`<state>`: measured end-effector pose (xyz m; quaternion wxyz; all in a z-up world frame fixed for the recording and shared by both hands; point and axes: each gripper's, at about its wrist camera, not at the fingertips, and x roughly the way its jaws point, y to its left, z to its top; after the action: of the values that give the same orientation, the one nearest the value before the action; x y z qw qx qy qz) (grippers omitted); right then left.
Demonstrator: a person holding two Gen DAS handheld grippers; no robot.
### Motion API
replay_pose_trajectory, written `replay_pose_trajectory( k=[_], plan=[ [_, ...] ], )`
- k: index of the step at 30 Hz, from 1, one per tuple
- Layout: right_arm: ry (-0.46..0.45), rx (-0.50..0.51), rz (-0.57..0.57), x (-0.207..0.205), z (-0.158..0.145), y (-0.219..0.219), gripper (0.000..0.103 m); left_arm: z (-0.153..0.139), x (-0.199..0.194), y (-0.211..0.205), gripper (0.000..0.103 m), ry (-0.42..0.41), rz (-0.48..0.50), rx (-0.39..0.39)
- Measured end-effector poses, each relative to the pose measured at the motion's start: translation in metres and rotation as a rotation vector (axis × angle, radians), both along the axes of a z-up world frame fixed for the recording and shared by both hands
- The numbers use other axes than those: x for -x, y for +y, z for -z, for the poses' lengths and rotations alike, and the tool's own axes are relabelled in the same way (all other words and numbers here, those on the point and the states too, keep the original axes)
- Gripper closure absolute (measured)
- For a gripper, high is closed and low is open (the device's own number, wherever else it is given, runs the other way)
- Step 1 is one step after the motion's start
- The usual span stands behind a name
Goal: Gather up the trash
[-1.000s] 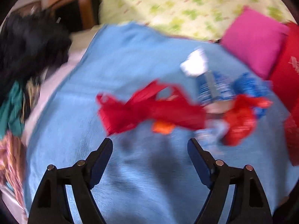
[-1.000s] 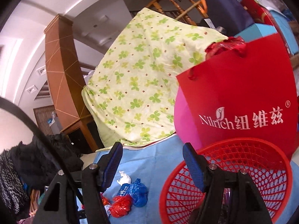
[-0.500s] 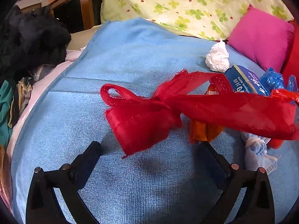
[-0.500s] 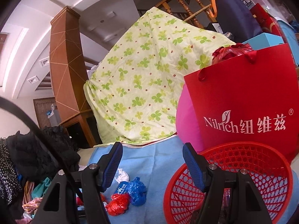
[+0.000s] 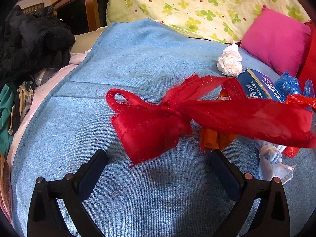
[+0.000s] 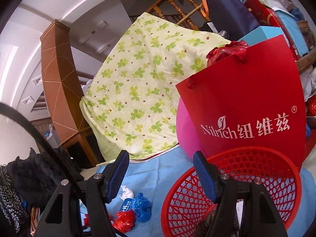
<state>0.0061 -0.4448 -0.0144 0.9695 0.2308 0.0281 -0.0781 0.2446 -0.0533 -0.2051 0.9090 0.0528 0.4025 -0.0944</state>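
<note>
A red ribbon bow (image 5: 158, 122) lies on the blue cloth (image 5: 128, 63), just beyond my open left gripper (image 5: 158, 158). Around it lie an orange wrapper (image 5: 217, 140), a white tissue wad (image 5: 230, 61), a blue box (image 5: 256, 86), a blue plastic bag (image 5: 287, 84), a red plastic bag (image 5: 300, 100) and a pale blue knotted piece (image 5: 270, 158). My right gripper (image 6: 161, 169) is open and empty, held above the rim of a red mesh basket (image 6: 237, 187). The trash pile shows small in the right wrist view (image 6: 134, 207).
A pink cushion (image 5: 276, 39) and a red paper bag (image 6: 246, 108) stand behind the basket. A yellow-green clover quilt (image 5: 197, 6) is at the back. Dark clothes (image 5: 29, 43) are piled at the left, beside a wooden cabinet (image 5: 88, 9).
My left gripper has moved closer to the red ribbon bow, which now fills more of the view. The right gripper has stayed nearly still above the basket.
</note>
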Motion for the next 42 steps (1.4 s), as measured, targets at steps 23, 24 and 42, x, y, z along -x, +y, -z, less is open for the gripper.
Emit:
replay_pose_trajectory(
  k=[23,24,42],
  plan=[
    [0.066,-0.108,0.02,-0.019,0.014,-0.024,0.031,-0.001,0.001,0.0,0.0,0.0,-0.004,0.0],
    [0.071,-0.098,0.021,-0.021,0.014,-0.022,0.031,-0.001,0.001,0.0,0.0,0.0,-0.003,-0.001],
    [0.141,-0.045,-0.001,-0.043,0.028,-0.016,0.031,0.0,-0.001,-0.001,0.0,0.0,-0.005,-0.001]
  ],
)
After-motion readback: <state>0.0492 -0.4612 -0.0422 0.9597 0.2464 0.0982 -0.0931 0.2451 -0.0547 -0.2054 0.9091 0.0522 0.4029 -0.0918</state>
